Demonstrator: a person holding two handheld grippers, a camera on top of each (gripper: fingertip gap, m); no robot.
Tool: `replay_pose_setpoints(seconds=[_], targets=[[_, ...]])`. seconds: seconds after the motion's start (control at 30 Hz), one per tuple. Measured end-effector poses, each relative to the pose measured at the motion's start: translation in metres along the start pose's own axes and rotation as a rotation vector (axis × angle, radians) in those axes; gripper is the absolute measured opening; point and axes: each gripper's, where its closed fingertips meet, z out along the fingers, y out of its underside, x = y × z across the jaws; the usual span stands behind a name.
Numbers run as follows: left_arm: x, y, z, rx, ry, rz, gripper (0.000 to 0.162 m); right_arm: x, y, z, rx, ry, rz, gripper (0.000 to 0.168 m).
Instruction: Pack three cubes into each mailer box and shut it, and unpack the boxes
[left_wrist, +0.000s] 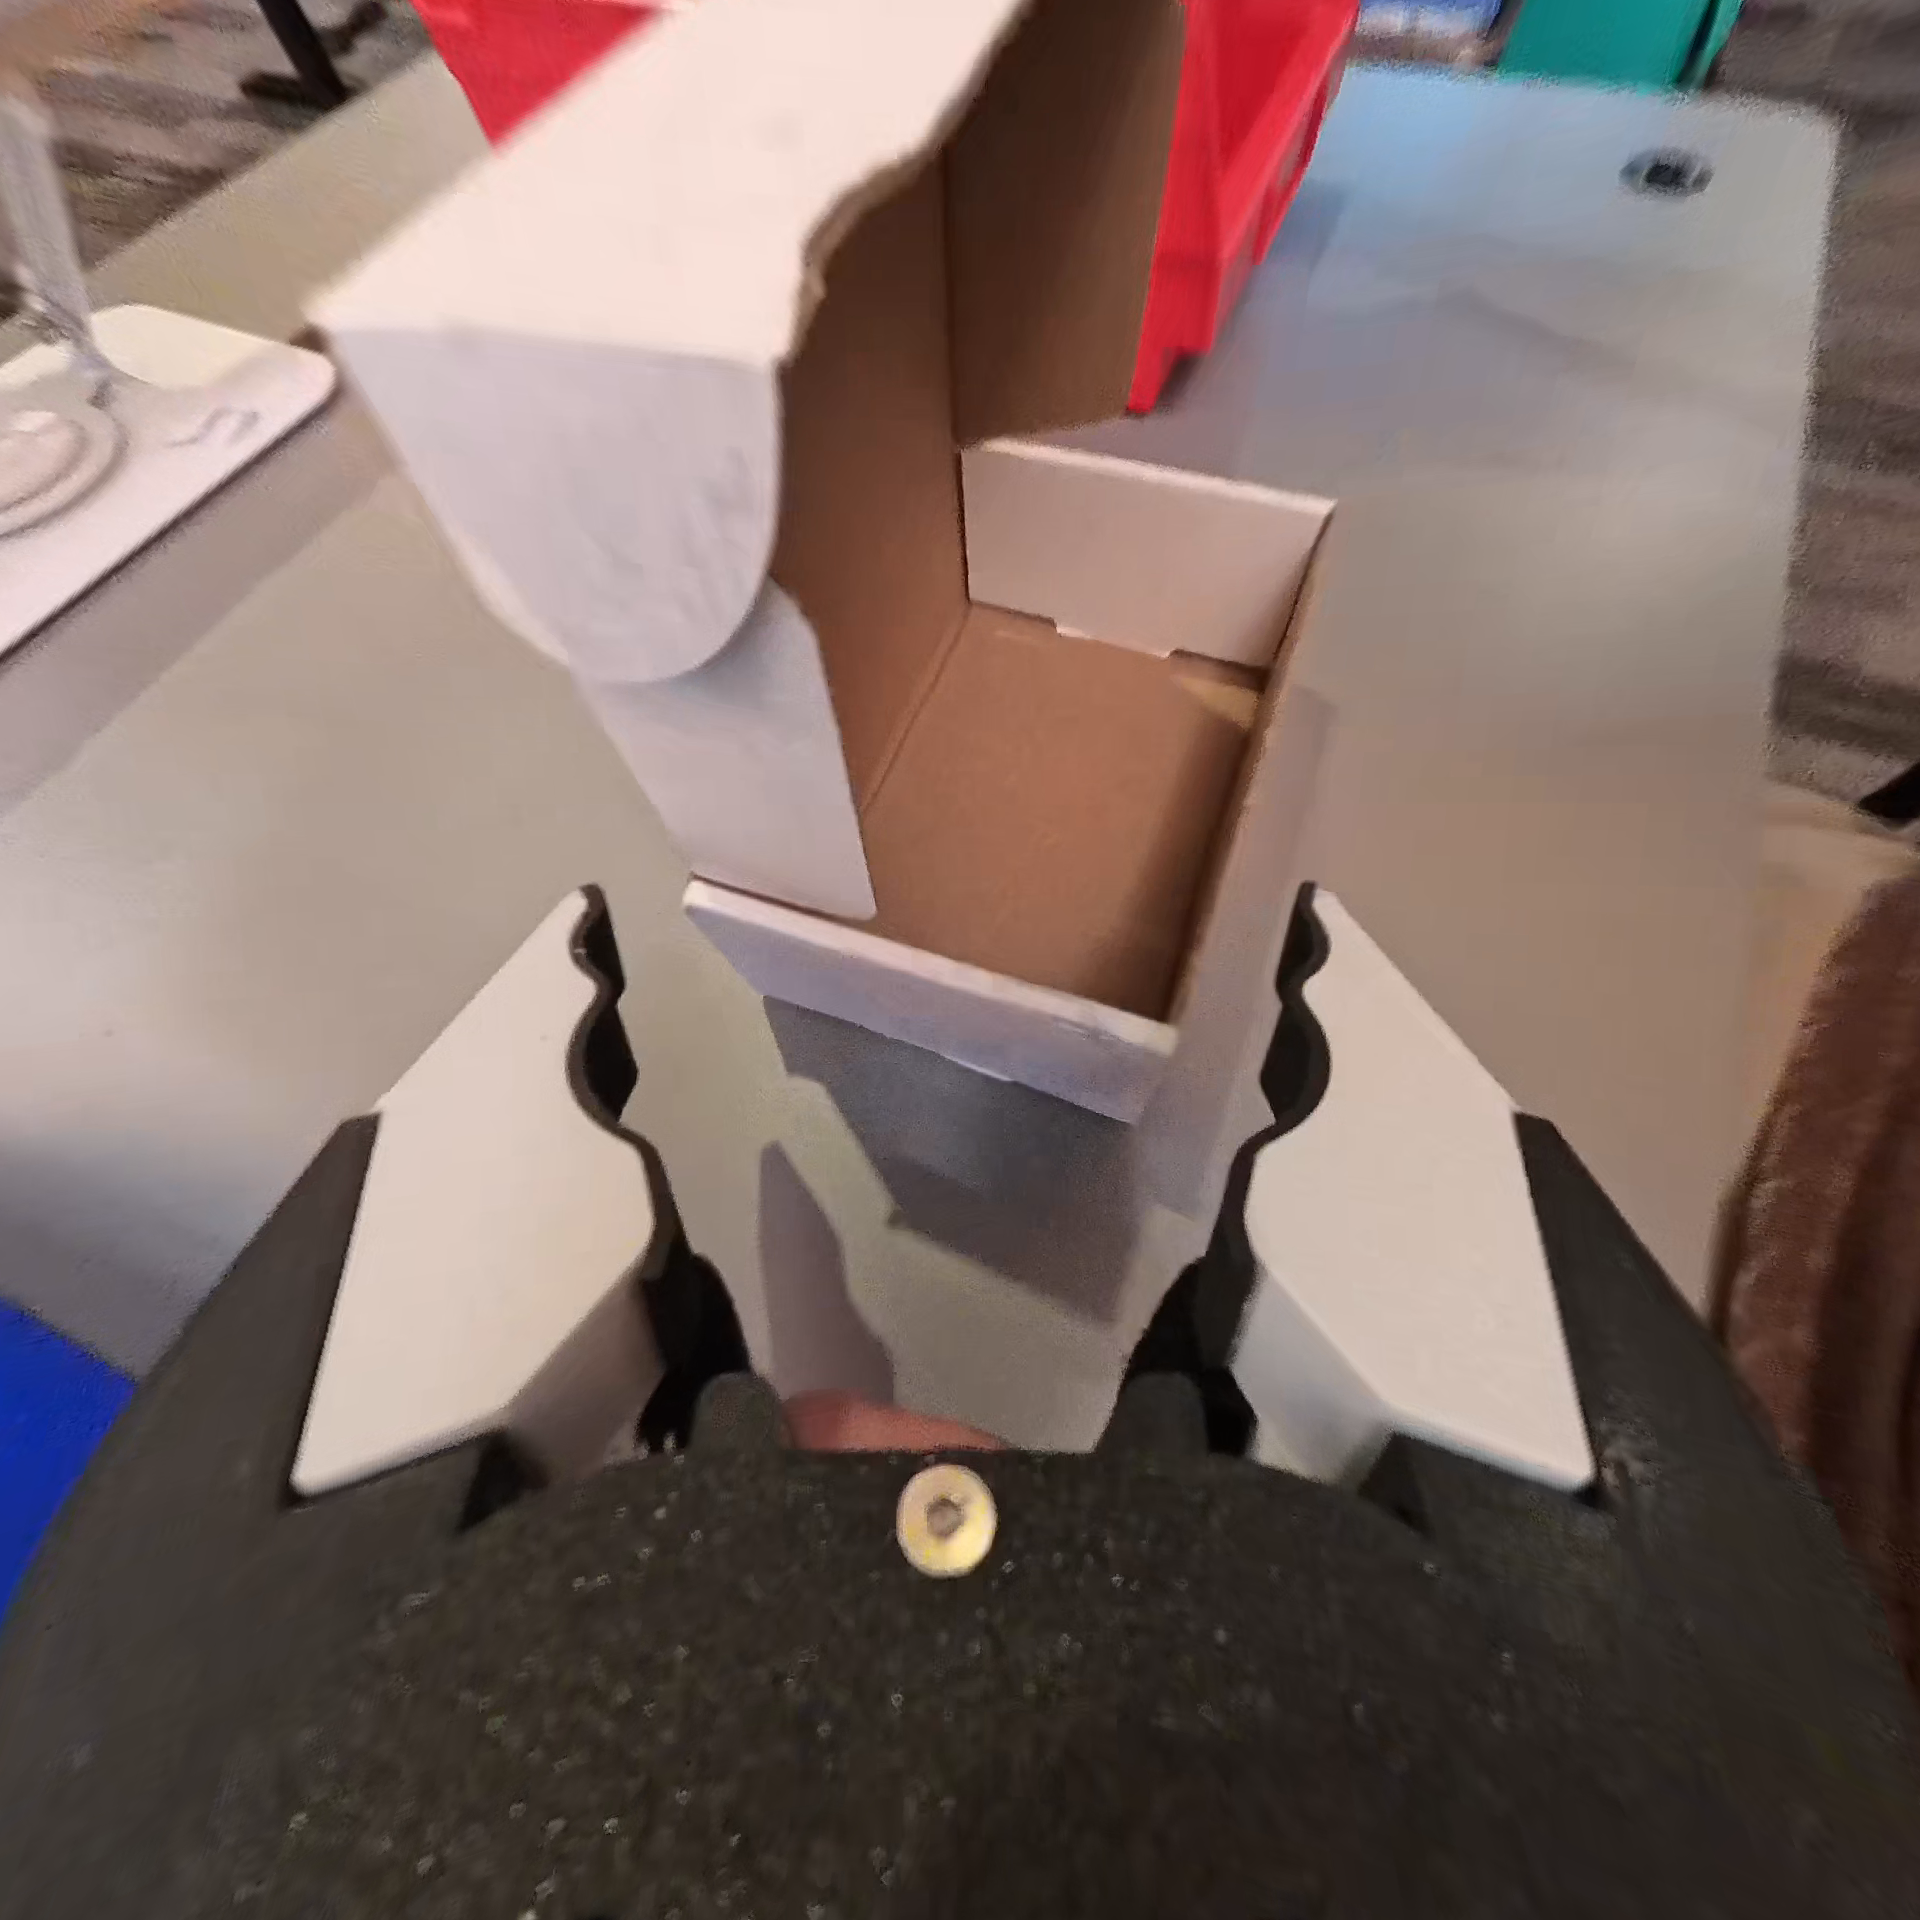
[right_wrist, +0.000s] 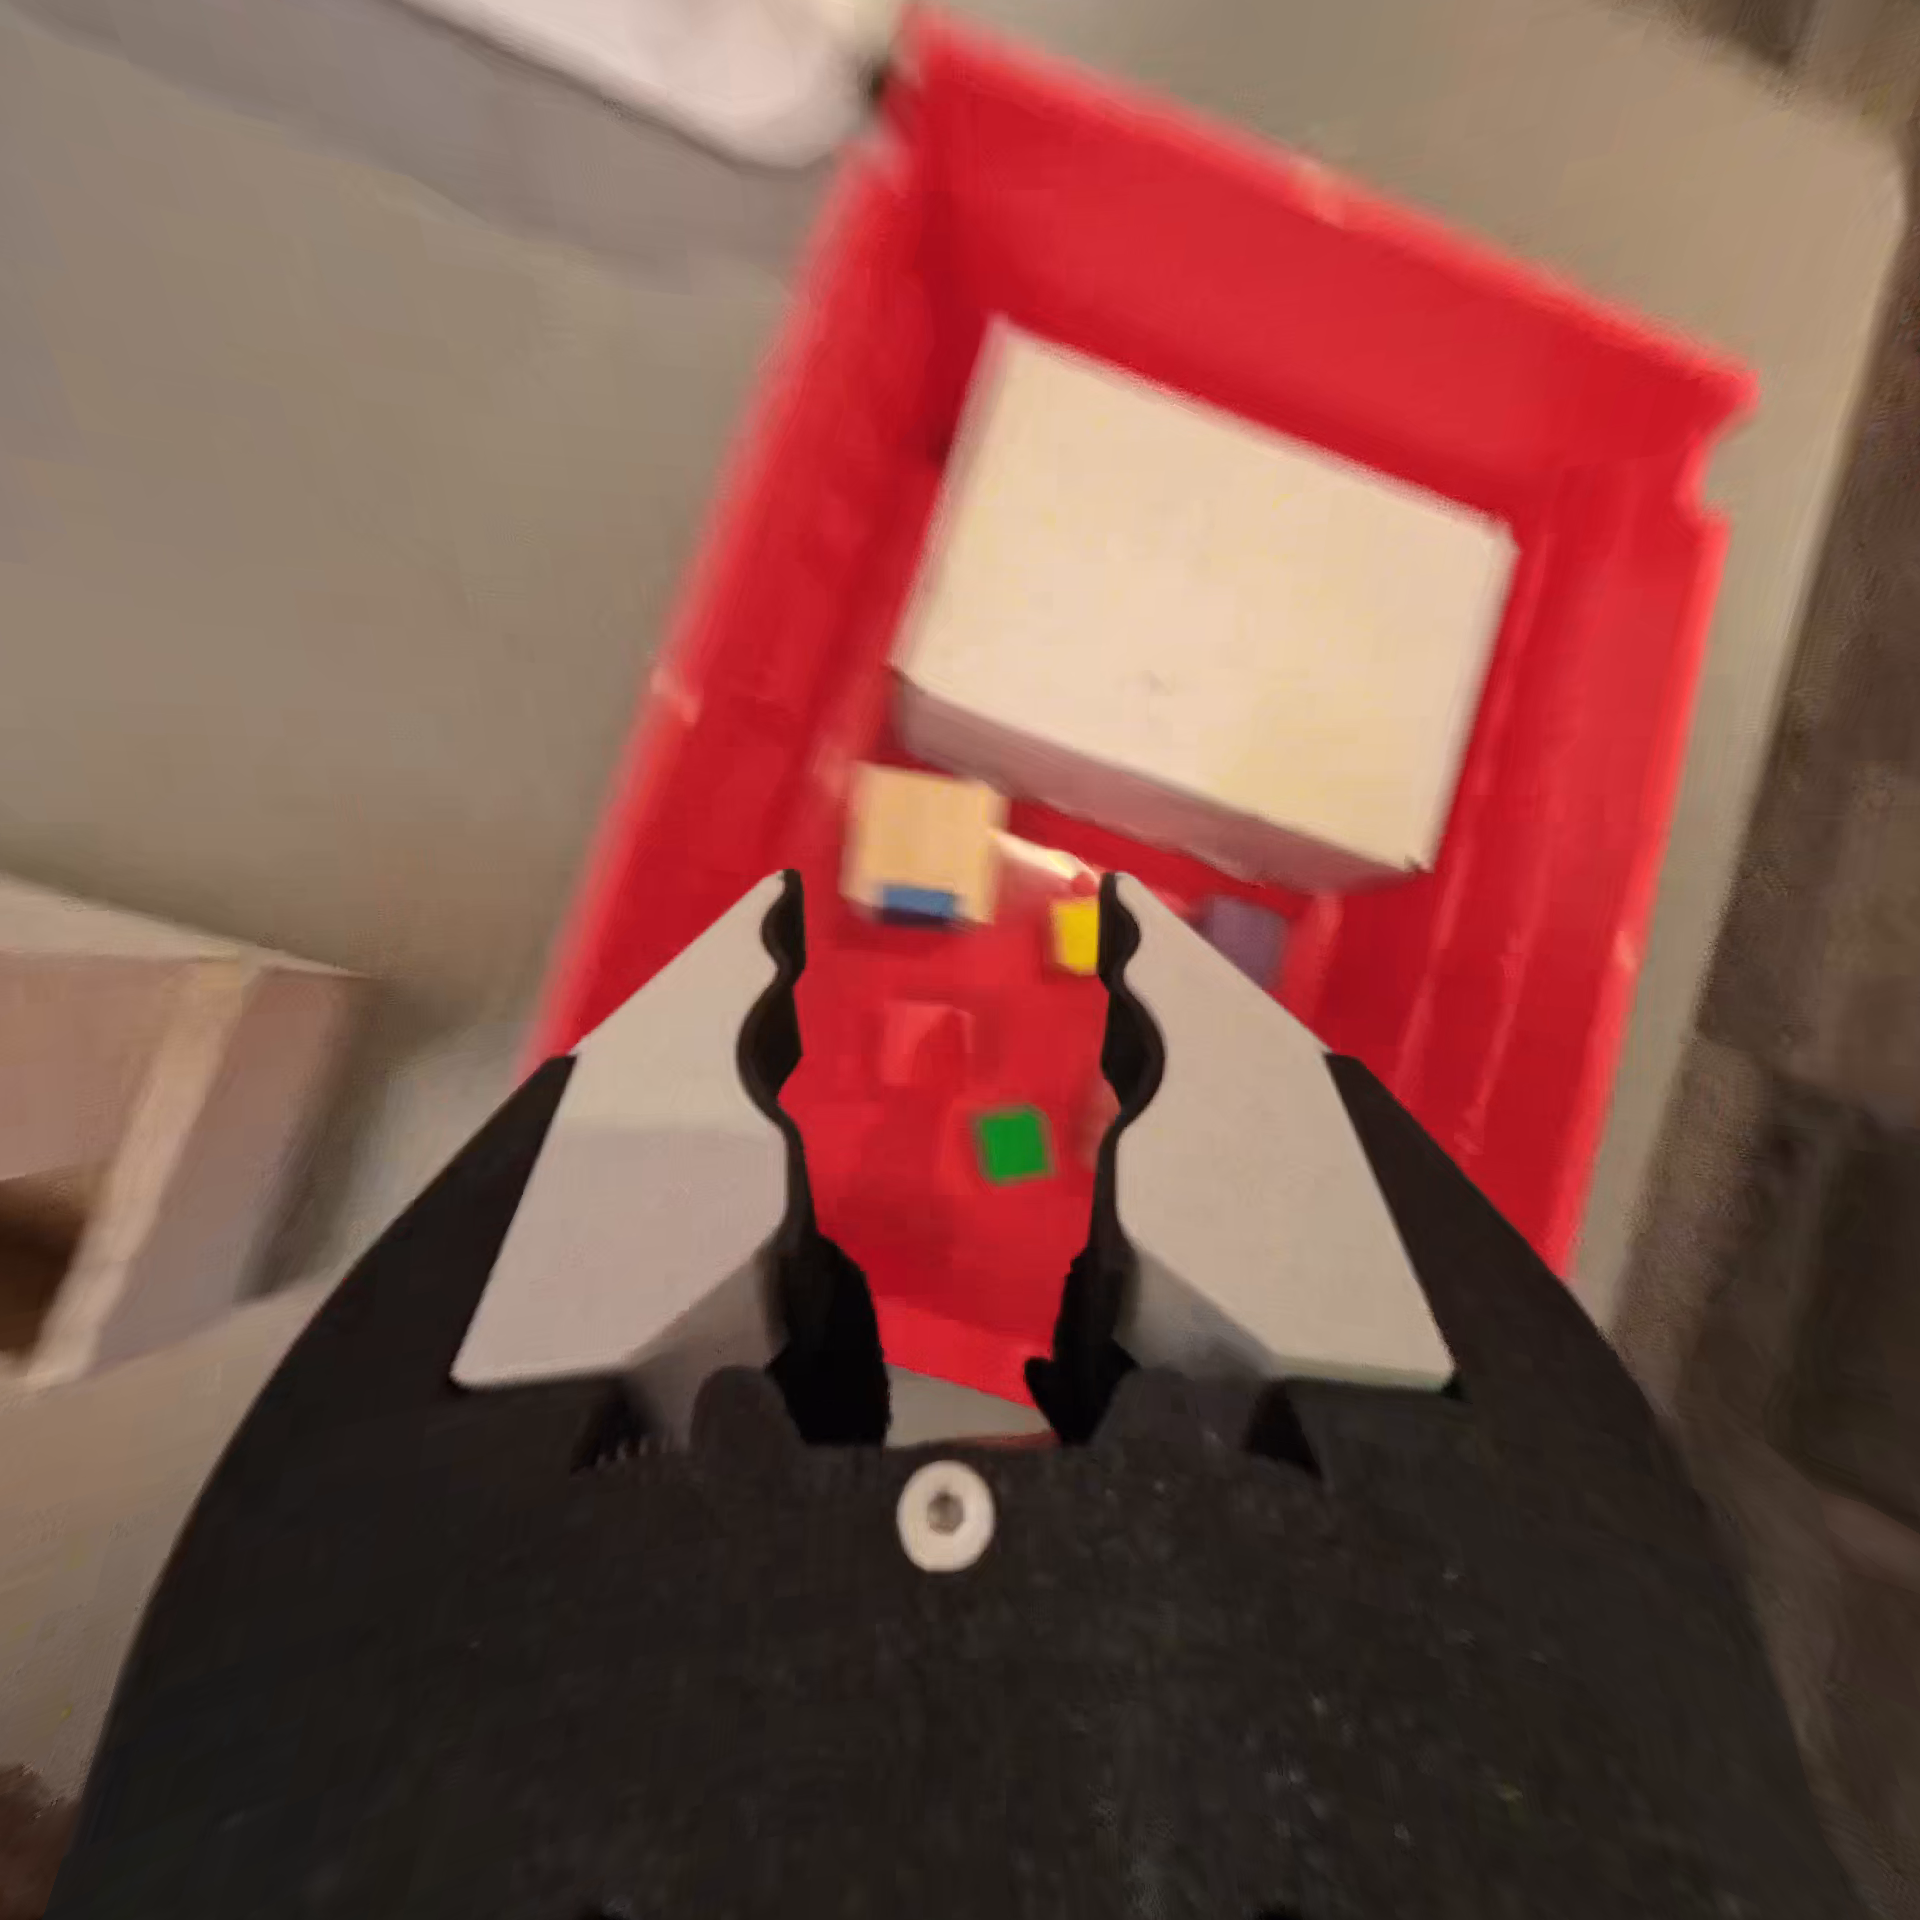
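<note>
The cubes lie loose in the red bin, straight ahead of and below the right gripper, beside a closed white box. That gripper, fingers parted and empty, appears the nearer. The open mailer box sits on the table, empty, long axis running away from the left gripper, whose spread fingers hold nothing.
</note>
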Motion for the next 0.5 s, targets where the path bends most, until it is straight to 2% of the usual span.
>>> replay_pose_setpoints(seconds=[0.07,0.1,0.23,0.37,0.43,0.5], targets=[[0.002,-0.008,-0.019,0.058,-0.005,-0.038,0.119,-0.053,-0.022,-0.028,0.216,-0.176,-0.011,0.057],[0.003,-0.012,-0.026,0.087,-0.005,-0.046,0.115,-0.078,-0.022,-0.037,0.275,-0.252,-0.014,0.056],[0.009,-0.026,-0.033,0.155,0.055,-0.115,0.105,-0.157,0.028,-0.040,0.246,-0.483,-0.123,0.053],[0.021,-0.021,-0.026,0.121,0.089,-0.091,0.095,-0.205,0.050,-0.041,0.290,-0.647,-0.068,0.050],[0.027,-0.023,-0.024,0.121,0.100,-0.075,0.091,-0.218,0.050,-0.039,0.315,-0.635,-0.095,0.052],[0.029,-0.024,-0.021,0.108,0.090,-0.069,0.096,-0.219,0.048,-0.036,0.313,-0.560,-0.154,0.052]])
